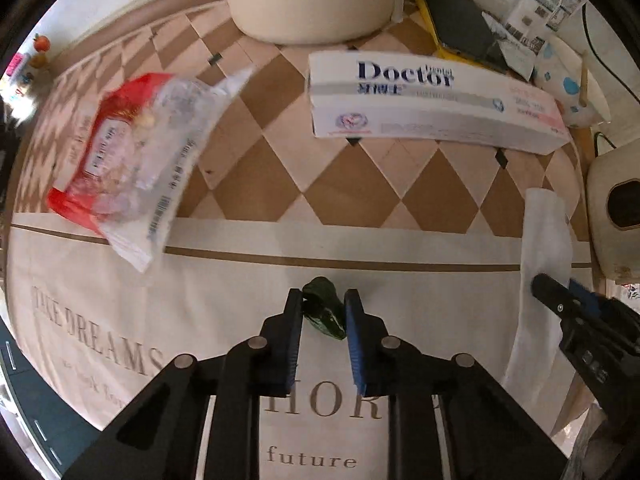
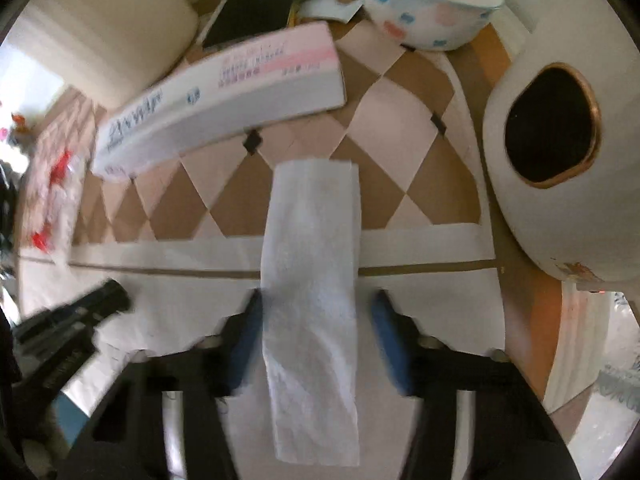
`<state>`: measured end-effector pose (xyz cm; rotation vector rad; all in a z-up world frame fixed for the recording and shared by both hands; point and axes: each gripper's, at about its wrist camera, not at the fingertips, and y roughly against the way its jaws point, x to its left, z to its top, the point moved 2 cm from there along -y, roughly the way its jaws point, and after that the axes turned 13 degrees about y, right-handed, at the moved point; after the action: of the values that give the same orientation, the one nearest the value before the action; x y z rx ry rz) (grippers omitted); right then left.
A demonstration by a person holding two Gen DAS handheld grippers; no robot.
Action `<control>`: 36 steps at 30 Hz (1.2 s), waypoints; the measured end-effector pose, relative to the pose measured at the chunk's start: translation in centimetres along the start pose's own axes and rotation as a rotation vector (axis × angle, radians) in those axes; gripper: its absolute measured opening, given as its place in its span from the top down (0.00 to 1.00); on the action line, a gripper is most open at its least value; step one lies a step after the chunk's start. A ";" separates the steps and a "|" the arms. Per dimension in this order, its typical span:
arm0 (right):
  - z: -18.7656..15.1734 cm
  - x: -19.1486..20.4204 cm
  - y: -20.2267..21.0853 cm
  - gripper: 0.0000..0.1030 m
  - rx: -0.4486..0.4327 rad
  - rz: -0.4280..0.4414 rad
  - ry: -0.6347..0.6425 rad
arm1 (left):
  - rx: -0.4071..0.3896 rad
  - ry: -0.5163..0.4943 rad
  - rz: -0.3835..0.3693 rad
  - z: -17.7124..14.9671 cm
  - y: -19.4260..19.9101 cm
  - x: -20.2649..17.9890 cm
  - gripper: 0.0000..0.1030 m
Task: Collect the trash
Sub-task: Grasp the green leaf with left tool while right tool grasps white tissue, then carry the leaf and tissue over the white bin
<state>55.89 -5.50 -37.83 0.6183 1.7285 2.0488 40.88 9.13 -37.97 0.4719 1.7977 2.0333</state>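
So my left gripper (image 1: 323, 300) has its jaws narrowed down around a small dark green wrapper (image 1: 325, 312), the crumpled shiny kind. It sits right between the two blue pads and looks pinched, though I can't swear both pads are actually touching it. Under it is the worktop with its printed cloth (image 1: 224, 280), cream with big lettering close to me.

My right gripper (image 2: 318, 300) is spread wide, jaws released, holding nothing. A long strip of white tissue (image 2: 312, 280) lies flat on the cloth straight down the gap between the fingers. The left pad is right at the tissue's edge; the right one stands clear of it.

Further out the cloth turns into a brown and pink diamond pattern. On the left of that lies a red and clear plastic bag (image 1: 128, 152), flattened and crinkly. Across the middle is a long white toothpaste box (image 1: 432, 100) marked "Doctor", lying on its side. To the right there's a white rounded bin (image 2: 560, 148) with a dark gold-rimmed opening. Behind the box: a big cream tub (image 1: 312, 0), a black notebook (image 1: 460, 24), some printed paper (image 1: 540, 4), and a spotted bowl (image 2: 432, 12) with a wooden handle resting in it.
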 end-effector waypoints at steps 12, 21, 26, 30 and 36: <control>-0.9 3.7 4.2 0.95 -0.124 0.070 0.050 | -0.214 0.079 -0.015 -1.3 9.2 5.5 0.84; -1.0 12.4 9.8 0.96 -0.211 0.174 0.146 | -0.311 0.253 -0.037 -6.4 14.2 17.3 0.84; -3.8 21.4 11.6 0.96 -0.210 0.245 0.258 | -0.339 0.418 0.000 -11.8 16.6 27.8 0.84; -7.3 30.0 11.6 0.96 -0.184 0.306 0.369 | -0.328 0.585 0.044 -17.8 16.8 37.1 0.84; -15.2 46.4 7.9 0.96 -0.069 0.403 0.613 | -0.228 0.880 0.091 -28.7 12.6 50.7 0.84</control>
<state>8.85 6.61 -28.36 0.3517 1.9540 2.7886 -18.09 8.07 -29.16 -0.5071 1.9294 2.7133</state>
